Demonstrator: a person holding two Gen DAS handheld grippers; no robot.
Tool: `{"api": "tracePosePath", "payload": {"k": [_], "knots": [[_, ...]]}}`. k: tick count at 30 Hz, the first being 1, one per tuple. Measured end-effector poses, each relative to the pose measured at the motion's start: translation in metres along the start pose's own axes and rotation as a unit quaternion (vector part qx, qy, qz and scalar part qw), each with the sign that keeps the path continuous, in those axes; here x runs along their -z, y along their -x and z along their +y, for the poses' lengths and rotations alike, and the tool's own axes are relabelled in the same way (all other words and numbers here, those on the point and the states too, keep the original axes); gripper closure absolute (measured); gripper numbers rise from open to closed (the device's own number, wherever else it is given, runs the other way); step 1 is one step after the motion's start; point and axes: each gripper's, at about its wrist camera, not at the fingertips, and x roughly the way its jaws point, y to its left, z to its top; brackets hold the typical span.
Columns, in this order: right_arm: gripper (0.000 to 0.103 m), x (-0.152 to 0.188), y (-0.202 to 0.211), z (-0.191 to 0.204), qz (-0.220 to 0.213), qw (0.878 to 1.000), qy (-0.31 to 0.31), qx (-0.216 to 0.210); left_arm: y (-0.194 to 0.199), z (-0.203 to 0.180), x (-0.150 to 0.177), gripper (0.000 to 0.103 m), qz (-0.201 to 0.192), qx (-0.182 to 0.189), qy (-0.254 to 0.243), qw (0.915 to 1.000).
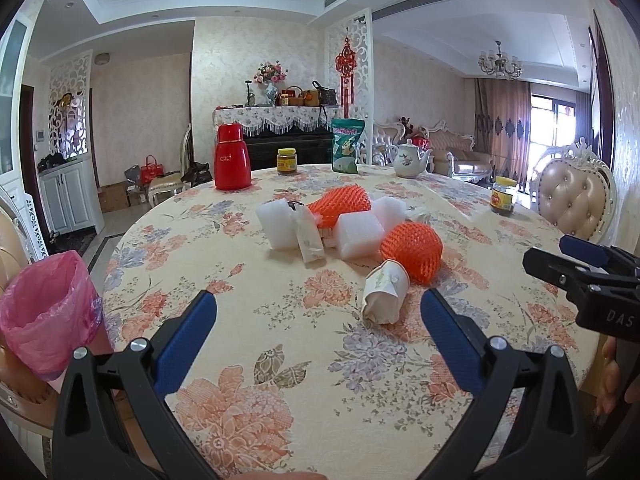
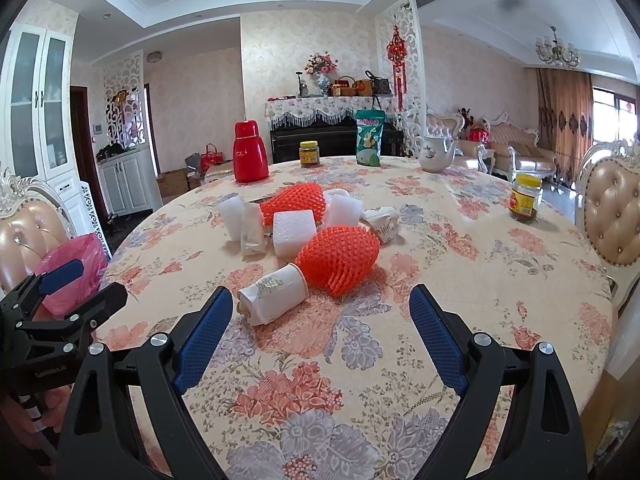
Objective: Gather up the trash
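Trash lies in a heap at the middle of the round floral table [image 1: 248,360] [image 2: 500,280]: a crumpled paper cup [image 1: 385,293] [image 2: 274,293] nearest me, two orange foam nets [image 1: 413,249] [image 1: 340,203] [image 2: 338,256], white foam blocks [image 1: 358,234] [image 2: 293,231] and a clear wrapper [image 1: 308,236] [image 2: 253,234]. A bin with a pink bag [image 1: 46,316] [image 2: 74,272] stands left of the table. My left gripper [image 1: 318,308] is open and empty, just short of the cup. My right gripper [image 2: 320,308] is open and empty, the cup just ahead between its fingers.
At the far edge stand a red flask [image 1: 231,158] [image 2: 250,153], two jars [image 1: 287,161] [image 1: 503,196] [image 2: 526,197], a green snack bag [image 1: 347,145] [image 2: 369,137] and a white teapot [image 1: 410,159] [image 2: 436,155]. Padded chairs [image 1: 574,196] [image 2: 28,236] flank the table.
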Motion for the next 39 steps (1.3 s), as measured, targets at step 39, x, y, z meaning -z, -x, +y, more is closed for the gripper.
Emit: {"api": "tracePosePath", "payload": {"k": [39], "knots": [[0.056, -0.033, -0.25, -0.066, 0.198, 0.973, -0.103, -0.051, -0.173, -0.033, -0.011, 0.005, 0.164, 0.07, -0.041, 0.9831]]}}
